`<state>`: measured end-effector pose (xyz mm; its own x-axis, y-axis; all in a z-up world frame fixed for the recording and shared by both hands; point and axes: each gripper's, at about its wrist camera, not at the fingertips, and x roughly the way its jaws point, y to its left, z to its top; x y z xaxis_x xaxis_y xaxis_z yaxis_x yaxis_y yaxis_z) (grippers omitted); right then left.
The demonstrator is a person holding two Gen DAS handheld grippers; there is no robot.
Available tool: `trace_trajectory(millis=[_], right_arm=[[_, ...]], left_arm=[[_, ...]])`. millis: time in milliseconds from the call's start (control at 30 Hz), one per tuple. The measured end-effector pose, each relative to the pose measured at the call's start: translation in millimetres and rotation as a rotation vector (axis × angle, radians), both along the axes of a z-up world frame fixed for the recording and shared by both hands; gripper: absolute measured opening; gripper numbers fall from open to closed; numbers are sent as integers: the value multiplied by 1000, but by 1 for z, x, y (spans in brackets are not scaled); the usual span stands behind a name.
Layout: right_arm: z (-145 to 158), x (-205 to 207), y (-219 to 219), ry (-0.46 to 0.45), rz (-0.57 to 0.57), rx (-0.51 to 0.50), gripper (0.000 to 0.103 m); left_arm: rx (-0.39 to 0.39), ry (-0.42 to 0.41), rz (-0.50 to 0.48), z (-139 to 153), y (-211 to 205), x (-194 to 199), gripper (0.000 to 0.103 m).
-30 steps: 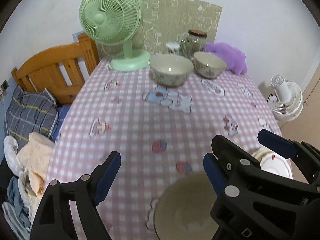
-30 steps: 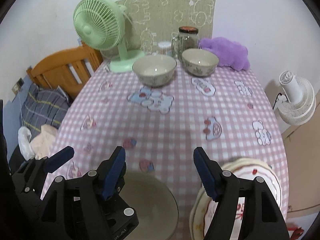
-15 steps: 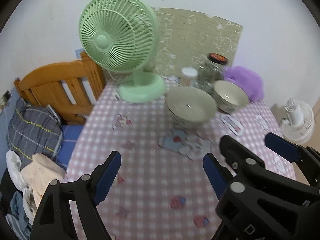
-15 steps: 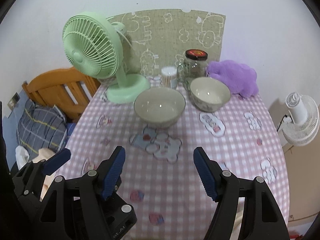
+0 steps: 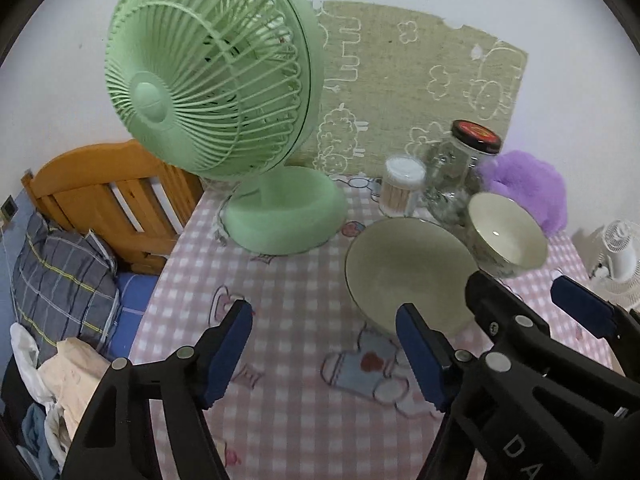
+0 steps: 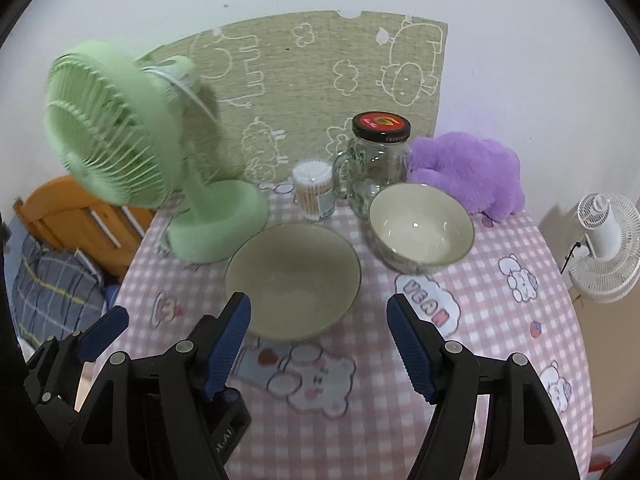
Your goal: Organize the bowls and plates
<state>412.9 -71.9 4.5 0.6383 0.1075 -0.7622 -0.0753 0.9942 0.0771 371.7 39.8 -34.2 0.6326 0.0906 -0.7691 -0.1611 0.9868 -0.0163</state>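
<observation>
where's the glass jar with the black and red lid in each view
Left wrist: the clear glass jar with the black and red lid stands upper right, behind the two bowls.
Right wrist: the jar stands just right of top centre.
Shared landmark: the round tub of cotton swabs immediately left of it.

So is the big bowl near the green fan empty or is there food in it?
Empty. The big bowl stands upright on the tablecloth, and its plain inside shows right to the bottom.

Landmark: large bowl (image 6: 293,280) on table (image 6: 500,320). Right of it and slightly behind, small bowl (image 6: 421,228). Left-behind, fan (image 6: 132,152). Directly behind, swab tub (image 6: 313,191), then jar (image 6: 376,160). Farther right-behind, plush toy (image 6: 472,172).
</observation>
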Motion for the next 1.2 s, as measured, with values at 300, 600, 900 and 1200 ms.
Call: trace_trajectory(millis=[300,600,900,1200], right_arm=[[-27,44,1,24,-23,-30,68],[-63,64,-4,87,-38,-13,46],[-69,72,-8,57,-30,-64,19],[-71,77,-9,64,-2,-101,14]], left_arm=[[-25,21,-53,-28,-1,47,64],[12,75,-112,-55,-6,69,39],[41,65,-123,-57,-12,76,22],[62,99,-120,-61,-11,79,14]])
